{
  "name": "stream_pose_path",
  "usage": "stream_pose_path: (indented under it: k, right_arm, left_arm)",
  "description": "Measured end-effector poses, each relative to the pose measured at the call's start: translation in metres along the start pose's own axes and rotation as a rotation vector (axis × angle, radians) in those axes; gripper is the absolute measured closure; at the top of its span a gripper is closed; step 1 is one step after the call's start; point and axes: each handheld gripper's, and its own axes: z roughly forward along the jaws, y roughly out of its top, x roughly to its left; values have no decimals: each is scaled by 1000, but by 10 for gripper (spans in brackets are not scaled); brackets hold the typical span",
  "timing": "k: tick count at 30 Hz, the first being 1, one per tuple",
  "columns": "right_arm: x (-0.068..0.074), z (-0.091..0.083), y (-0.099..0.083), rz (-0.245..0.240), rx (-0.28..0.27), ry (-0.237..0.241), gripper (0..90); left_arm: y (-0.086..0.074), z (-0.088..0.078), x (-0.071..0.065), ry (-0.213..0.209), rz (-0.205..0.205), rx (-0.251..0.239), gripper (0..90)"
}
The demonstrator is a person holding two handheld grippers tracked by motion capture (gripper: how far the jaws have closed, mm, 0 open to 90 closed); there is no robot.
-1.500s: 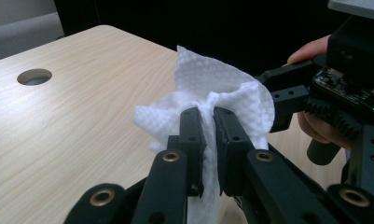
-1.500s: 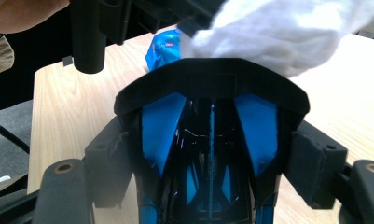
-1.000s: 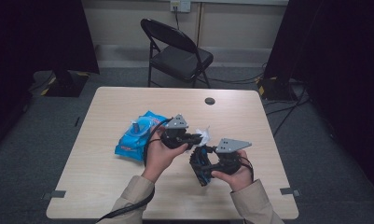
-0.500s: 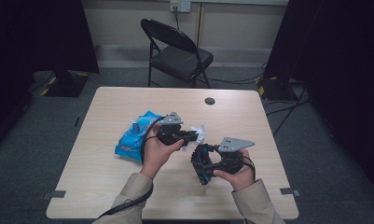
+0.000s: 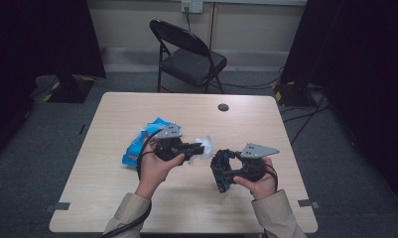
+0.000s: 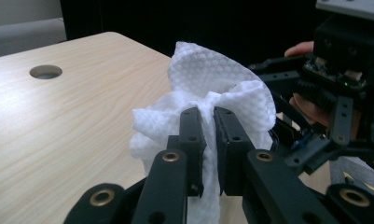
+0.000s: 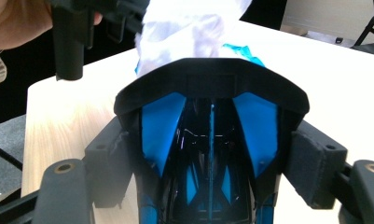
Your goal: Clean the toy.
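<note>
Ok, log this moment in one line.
left gripper: shut on white wipe | right gripper: shut on black-and-blue object | blue wipes pack: on table

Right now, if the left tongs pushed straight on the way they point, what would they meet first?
Probably the black-and-blue object held in the right tongs. The left tongs, shut on a crumpled white wipe, point toward the right hand; depth is hard to judge.
</note>
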Motion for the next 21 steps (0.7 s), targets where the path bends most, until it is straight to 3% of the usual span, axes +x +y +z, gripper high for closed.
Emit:
stream_pose_path:
  k: [21]
  right_arm:
    - [3,1,2,9,-21,-1,256]
  left_arm:
    - [-29,24,-10,-53,-21,64,826]
